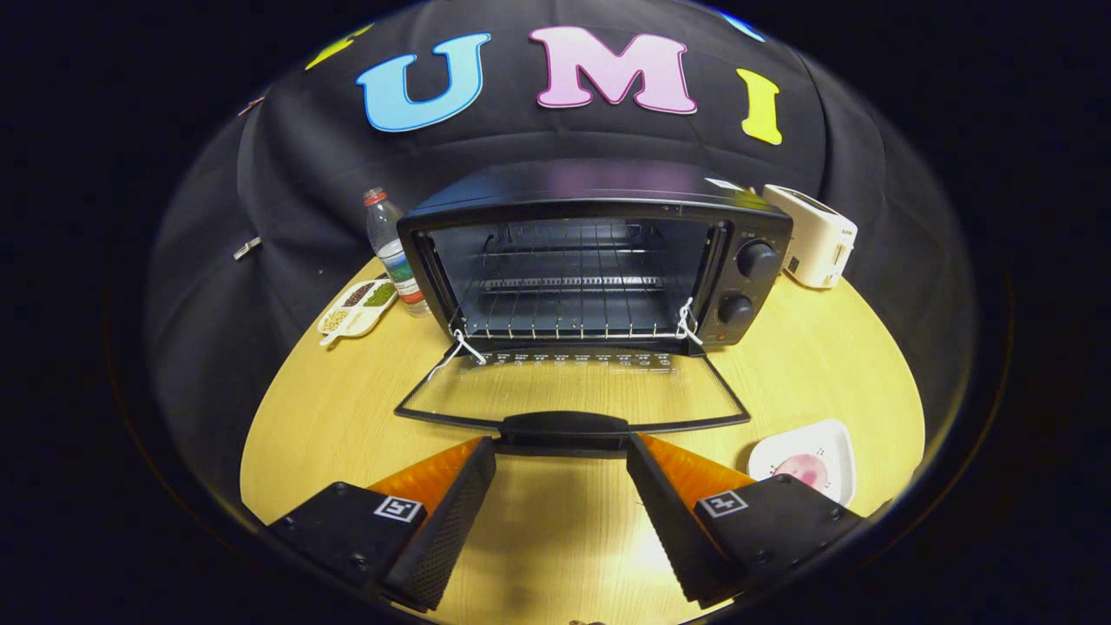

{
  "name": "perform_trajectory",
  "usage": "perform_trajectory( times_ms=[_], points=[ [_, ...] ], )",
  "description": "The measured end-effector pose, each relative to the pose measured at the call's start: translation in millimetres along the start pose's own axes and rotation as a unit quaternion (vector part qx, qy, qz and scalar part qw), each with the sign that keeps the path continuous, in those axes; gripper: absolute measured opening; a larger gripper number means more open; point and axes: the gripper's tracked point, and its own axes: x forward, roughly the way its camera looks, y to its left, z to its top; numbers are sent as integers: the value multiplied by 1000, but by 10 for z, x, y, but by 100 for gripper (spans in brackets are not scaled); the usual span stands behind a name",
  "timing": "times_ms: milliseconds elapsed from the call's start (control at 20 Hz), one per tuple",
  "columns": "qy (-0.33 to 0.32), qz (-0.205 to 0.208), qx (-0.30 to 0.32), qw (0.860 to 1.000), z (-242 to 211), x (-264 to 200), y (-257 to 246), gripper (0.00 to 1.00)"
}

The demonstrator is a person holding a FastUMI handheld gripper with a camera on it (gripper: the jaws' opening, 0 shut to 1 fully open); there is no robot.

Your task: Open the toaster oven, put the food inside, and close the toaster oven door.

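A black toaster oven stands on the round wooden table, and a wire rack shows inside it. Its glass door lies fully folded down toward me, with the dark handle at the near edge. My gripper is open, and its two fingertips sit just below the handle, one on each side of its middle, with nothing between them. The food, a pink round piece, lies on a white plate right of my right finger.
A clear water bottle and a white divided dish of beans stand left of the oven. A white pop-up toaster sits behind the oven's right side. Bare tabletop lies beside the door on both sides.
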Motion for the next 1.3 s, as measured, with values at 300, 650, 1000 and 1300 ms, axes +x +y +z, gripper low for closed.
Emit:
perform_trajectory(
  times_ms=[300, 650, 1000, 1300],
  points=[
    [0, 12, 2, 1000, -70, -214, -165, 99],
    [-21, 32, -25, 999, 86, -720, -1258, 99],
    [59, -19, -33, 997, -376, -623, -2730, 90],
    [145, -15, 11, 989, -766, -222, -3202, 86]
  ],
)
